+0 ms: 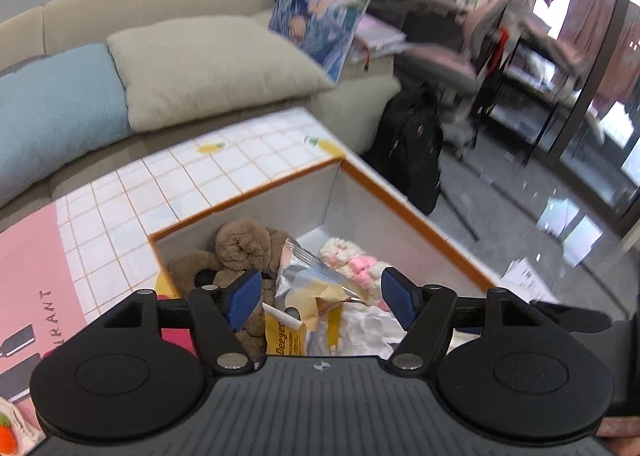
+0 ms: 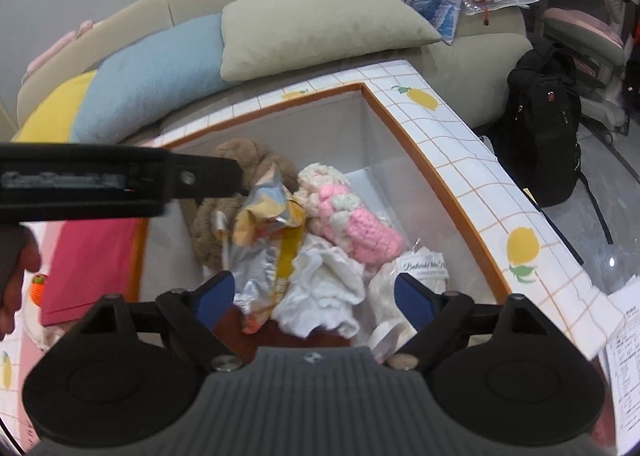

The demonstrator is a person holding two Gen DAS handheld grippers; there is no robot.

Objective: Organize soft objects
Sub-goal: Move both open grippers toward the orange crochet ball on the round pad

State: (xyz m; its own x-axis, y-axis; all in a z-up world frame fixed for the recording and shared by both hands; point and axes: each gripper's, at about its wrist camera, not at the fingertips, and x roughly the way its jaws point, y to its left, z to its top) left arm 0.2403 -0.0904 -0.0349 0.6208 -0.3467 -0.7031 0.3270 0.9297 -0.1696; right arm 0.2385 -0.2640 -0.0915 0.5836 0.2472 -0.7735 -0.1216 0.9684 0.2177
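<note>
An open box with an orange rim [image 1: 404, 207] [image 2: 416, 159] holds soft things: a brown plush toy [image 1: 240, 244] [image 2: 240, 153], a crumpled silver-and-yellow foil bag [image 1: 308, 288] [image 2: 268, 215], a pink-and-cream crochet piece [image 1: 356, 260] [image 2: 348, 215], a white cloth [image 2: 324, 288] and a white packaged item [image 2: 416, 268]. My left gripper [image 1: 320, 296] is open above the foil bag, empty. My right gripper [image 2: 312, 296] is open above the white cloth, empty. The left gripper's body [image 2: 100, 183] crosses the right wrist view on the left.
The box lid with a grid-and-lemon pattern [image 1: 200, 183] [image 2: 480, 175] lies around the box. A sofa with beige [image 1: 208, 63], blue [image 1: 52, 111] and yellow [image 2: 52, 111] cushions stands behind. A black backpack [image 2: 548, 127] sits on the floor at right. Papers [image 2: 624, 344] lie at far right.
</note>
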